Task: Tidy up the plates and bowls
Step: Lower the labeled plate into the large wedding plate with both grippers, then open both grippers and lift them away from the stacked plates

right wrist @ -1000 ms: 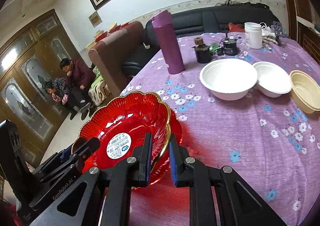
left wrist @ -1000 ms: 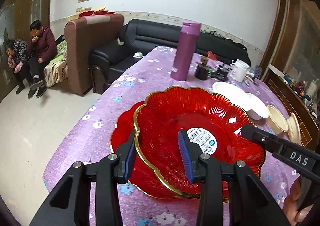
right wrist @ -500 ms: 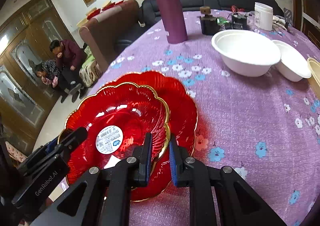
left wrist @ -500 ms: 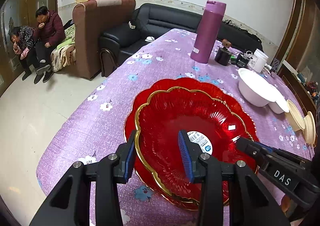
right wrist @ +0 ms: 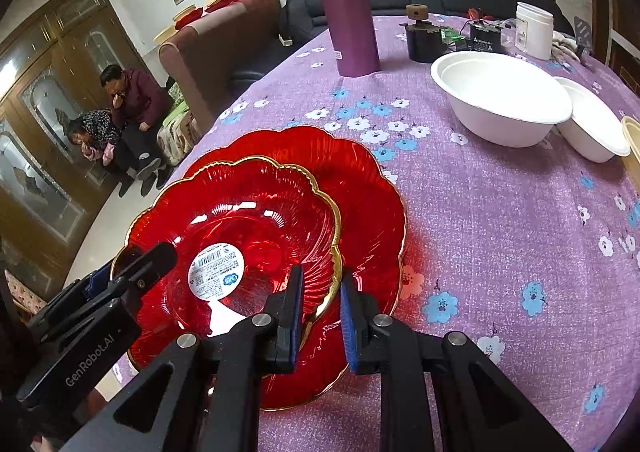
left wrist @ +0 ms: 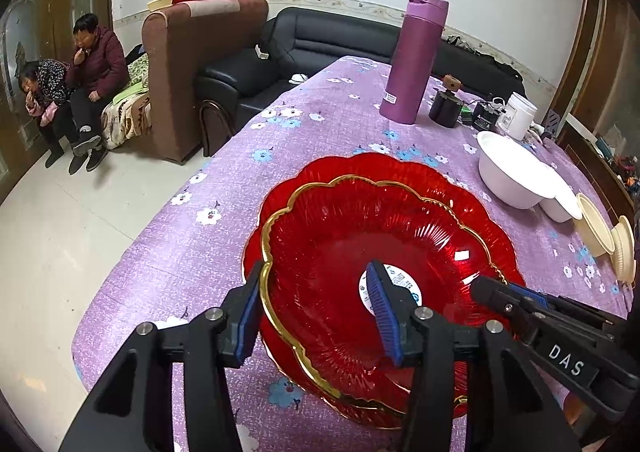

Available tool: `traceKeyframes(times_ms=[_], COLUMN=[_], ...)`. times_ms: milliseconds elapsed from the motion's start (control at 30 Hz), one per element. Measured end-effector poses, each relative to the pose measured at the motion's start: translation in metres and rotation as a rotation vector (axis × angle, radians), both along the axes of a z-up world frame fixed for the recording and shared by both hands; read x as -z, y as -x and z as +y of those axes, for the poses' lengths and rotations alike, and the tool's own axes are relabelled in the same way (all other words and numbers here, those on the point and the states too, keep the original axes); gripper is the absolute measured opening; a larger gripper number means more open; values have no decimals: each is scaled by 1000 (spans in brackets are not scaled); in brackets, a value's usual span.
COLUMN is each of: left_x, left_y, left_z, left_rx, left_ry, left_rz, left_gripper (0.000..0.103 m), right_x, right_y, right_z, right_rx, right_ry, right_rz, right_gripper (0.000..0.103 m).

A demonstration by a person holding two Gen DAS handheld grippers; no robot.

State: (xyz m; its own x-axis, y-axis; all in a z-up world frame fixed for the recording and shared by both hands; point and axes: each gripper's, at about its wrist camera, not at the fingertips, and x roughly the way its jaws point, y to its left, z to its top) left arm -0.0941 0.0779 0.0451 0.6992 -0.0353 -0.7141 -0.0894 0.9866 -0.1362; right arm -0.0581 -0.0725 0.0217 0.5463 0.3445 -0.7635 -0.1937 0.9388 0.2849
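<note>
A red gold-rimmed plate (left wrist: pixel 360 236) (right wrist: pixel 248 211) with a white label lies on a larger red plate (left wrist: pixel 360 167) (right wrist: pixel 360 179) on the purple flowered tablecloth. My left gripper (left wrist: pixel 316 312) straddles the upper plate's left rim. Its jaws are opening, with one pad outside the rim and the other well inside over the label. My right gripper (right wrist: pixel 320 312) straddles the right rim, its jaws opening slightly with the gold edge loose between the pads. Each gripper's tip shows in the other view: right gripper (left wrist: pixel 492 292), left gripper (right wrist: pixel 148 264).
Two white bowls (right wrist: pixel 500 99) (right wrist: pixel 592 127) and cream bowls (left wrist: pixel 596 223) sit to the right. A purple flask (right wrist: pixel 348 7), a dark jar and a white cup stand further back. The table's edge (left wrist: pixel 132 252) drops off left, where two people sit by a sofa.
Both grippers sank with the upper red plate, which now rests on the larger plate. The left jaws have spread wider and the right jaws have parted a little.
</note>
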Motion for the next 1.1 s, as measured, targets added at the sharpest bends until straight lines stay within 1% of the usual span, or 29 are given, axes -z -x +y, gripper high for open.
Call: traceKeyframes(times_ms=[267, 333, 400, 767, 867, 933, 1033, 1100], left_x=[0, 1, 0, 0, -1, -3, -8, -9], left_y=[1, 2, 2, 2, 2, 3, 6, 7], left_z=[-1, -2, -4, -6, -7, -8, -8, -8], left_rx=[8, 15, 22, 34, 39, 32, 30, 32], left_ry=[9, 16, 17, 28, 36, 24, 18, 23], left_rz=[4, 7, 8, 13, 11, 1, -14, -17], left_gripper=[54, 59, 62, 70, 75, 79, 81, 81], right_x=[-1, -2, -2, -4, -5, -5, -7, -8], right_y=[0, 1, 0, 1, 1, 2, 4, 5], right_z=[-4, -4, -5, -9, -10, -10, -9, -9], right_rx=[-5, -6, -8, -1, 5, 7, 7, 6], right_ry=[-28, -30, -34, -56, -57, -58, -45, -44], right_rz=[10, 13, 16, 23, 20, 16, 3, -1], right_gripper=[20, 20, 20, 20, 20, 21, 24, 25])
